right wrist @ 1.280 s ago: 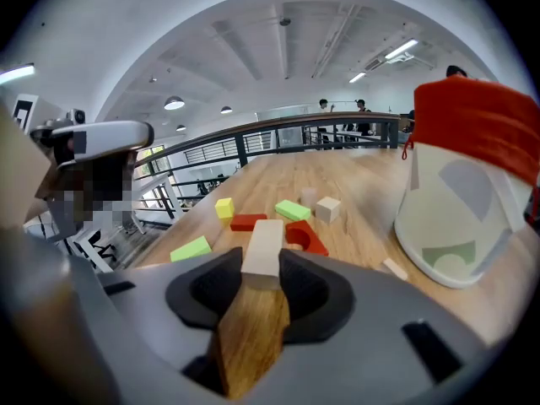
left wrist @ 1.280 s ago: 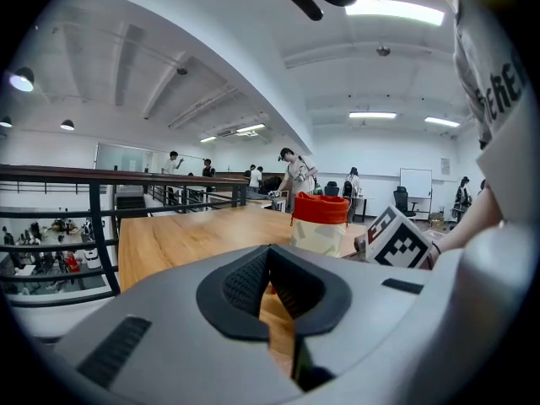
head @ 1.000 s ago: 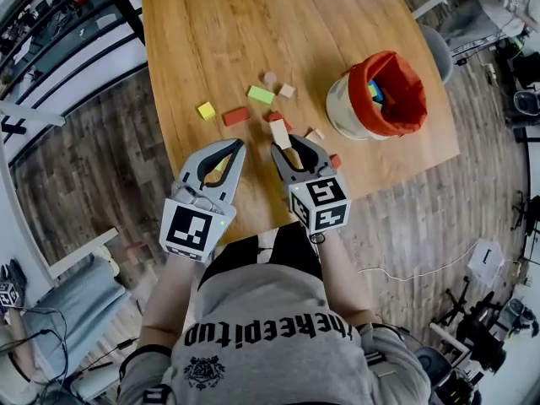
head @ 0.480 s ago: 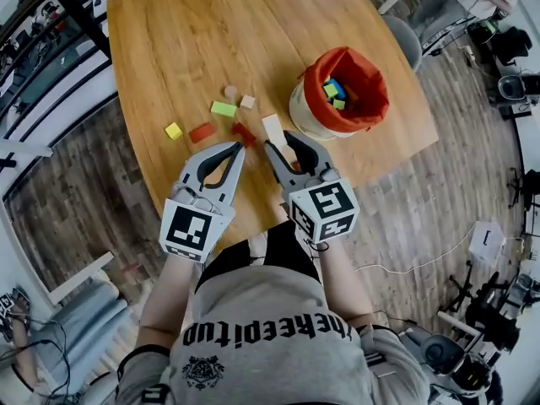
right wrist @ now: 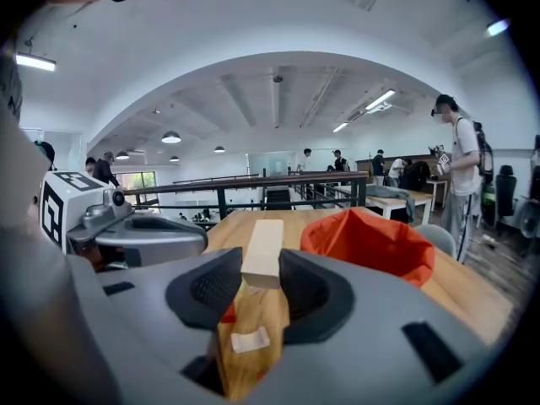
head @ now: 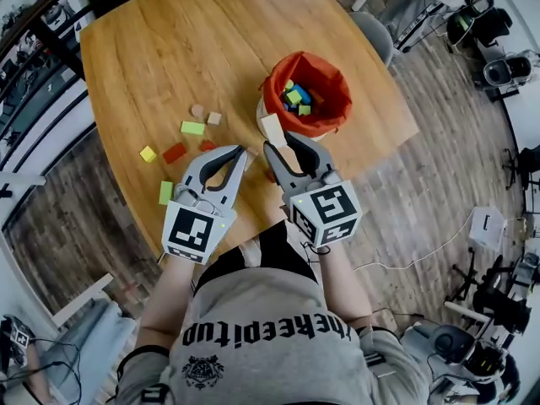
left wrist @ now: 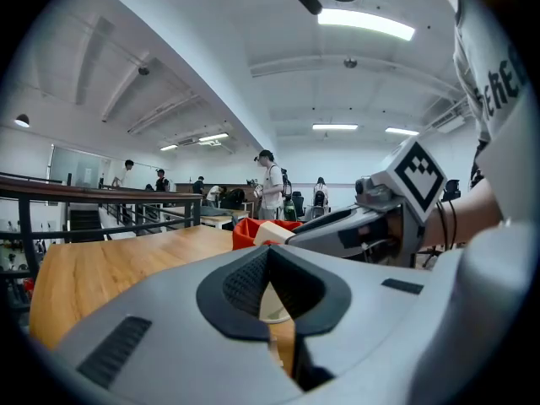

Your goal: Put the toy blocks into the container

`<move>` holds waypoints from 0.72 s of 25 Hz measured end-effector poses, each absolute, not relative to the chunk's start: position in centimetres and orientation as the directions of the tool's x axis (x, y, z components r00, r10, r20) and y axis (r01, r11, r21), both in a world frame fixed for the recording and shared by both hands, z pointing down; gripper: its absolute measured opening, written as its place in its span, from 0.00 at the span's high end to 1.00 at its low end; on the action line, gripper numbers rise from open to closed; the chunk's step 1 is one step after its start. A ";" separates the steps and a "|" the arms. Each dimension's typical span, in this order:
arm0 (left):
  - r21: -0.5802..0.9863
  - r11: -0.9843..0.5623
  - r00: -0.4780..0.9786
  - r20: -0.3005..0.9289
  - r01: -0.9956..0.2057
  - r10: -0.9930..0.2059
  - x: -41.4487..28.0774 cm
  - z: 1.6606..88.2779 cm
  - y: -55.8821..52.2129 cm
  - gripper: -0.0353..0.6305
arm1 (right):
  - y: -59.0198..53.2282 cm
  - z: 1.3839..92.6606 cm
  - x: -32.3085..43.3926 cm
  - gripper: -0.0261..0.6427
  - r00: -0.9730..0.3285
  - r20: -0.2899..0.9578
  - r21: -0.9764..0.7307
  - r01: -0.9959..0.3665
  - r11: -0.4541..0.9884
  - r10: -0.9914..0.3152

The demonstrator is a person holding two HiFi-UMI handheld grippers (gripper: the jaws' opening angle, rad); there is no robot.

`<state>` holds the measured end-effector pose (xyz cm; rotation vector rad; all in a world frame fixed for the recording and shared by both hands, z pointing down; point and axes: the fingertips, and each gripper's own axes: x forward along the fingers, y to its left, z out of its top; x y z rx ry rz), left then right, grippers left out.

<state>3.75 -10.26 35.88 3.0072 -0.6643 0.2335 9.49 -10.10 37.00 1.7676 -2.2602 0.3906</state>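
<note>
A white bucket with an orange-red liner (head: 325, 112) stands on the wooden table (head: 152, 49), with several coloured blocks inside it. My right gripper (head: 279, 140) is shut on a pale wooden block (head: 272, 130), held in the air just short of the bucket's near rim. In the right gripper view that block (right wrist: 262, 251) stands between the pads, with the liner (right wrist: 371, 243) ahead to the right. My left gripper (head: 241, 151) hovers beside it, shut and empty; its tips (left wrist: 268, 258) meet. Loose blocks lie to the left: green (head: 192, 127), red (head: 175, 153), yellow (head: 148, 153).
More loose blocks lie on the table: a pale round one (head: 197, 110), a pale cube (head: 214, 118), a lime one (head: 165, 192) by my left gripper. The table's near edge runs under both grippers. A grey chair (head: 371, 32) stands beyond the bucket. People stand far off.
Both grippers have moved over the table toward the bucket, the right one carrying the pale block. The bucket now sits right in front of the right gripper's tips.
</note>
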 end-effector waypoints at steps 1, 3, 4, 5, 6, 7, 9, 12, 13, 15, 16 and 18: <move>0.018 -0.908 0.899 0.157 -0.418 -0.410 4.2 35.7 -10.2 0.93 | -10.0 36.8 10.0 0.74 -0.230 0.349 -0.057 -0.973 0.224 -0.909; 0.017 -0.913 0.903 0.153 -0.408 -0.401 5.2 35.5 -10.0 0.93 | -9.8 36.3 11.1 0.74 -0.217 0.340 -0.053 -0.976 0.211 -0.915; 0.017 -0.915 0.905 0.151 -0.404 -0.397 5.7 35.5 -10.0 0.93 | -9.8 36.0 11.6 0.74 -0.210 0.335 -0.050 -0.978 0.205 -0.919; 0.017 -0.917 0.907 0.149 -0.399 -0.393 6.1 35.4 -9.9 0.93 | -9.7 35.7 12.1 0.74 -0.203 0.330 -0.047 -0.979 0.198 -0.922; 0.016 -0.918 0.909 0.148 -0.396 -0.389 6.5 35.3 -9.8 0.93 | -9.7 35.5 12.7 0.74 -0.196 0.326 -0.044 -0.980 0.192 -0.925; 0.014 -0.919 0.910 0.148 -0.393 -0.387 6.9 35.2 -9.8 0.93 | -9.7 35.2 13.2 0.74 -0.190 0.323 -0.041 -0.982 0.187 -0.927; 0.010 -0.921 0.912 0.146 -0.390 -0.384 7.5 35.0 -9.7 0.93 | -9.8 34.8 14.2 0.74 -0.180 0.315 -0.037 -0.983 0.177 -0.932; 0.006 -0.920 0.911 0.147 -0.391 -0.386 8.4 34.8 -9.5 0.93 | -9.9 34.4 15.7 0.74 -0.167 0.306 -0.032 -0.986 0.165 -0.937; 0.006 -0.919 0.910 0.147 -0.393 -0.388 8.7 34.9 -9.5 0.93 | -9.9 34.3 16.2 0.74 -0.163 0.305 -0.029 -0.986 0.162 -0.938; 0.006 -0.916 0.907 0.146 -0.400 -0.395 9.1 34.9 -9.6 0.93 | -10.1 34.3 16.9 0.74 -0.158 0.302 -0.026 -0.987 0.158 -0.940; 0.006 -0.915 0.905 0.146 -0.404 -0.399 9.2 34.9 -9.8 0.93 | -10.3 34.3 17.2 0.74 -0.156 0.301 -0.025 -0.987 0.156 -0.941; 0.005 -0.912 0.902 0.145 -0.411 -0.406 9.5 34.9 -10.0 0.93 | -10.7 34.4 17.8 0.74 -0.152 0.300 -0.025 -0.988 0.152 -0.942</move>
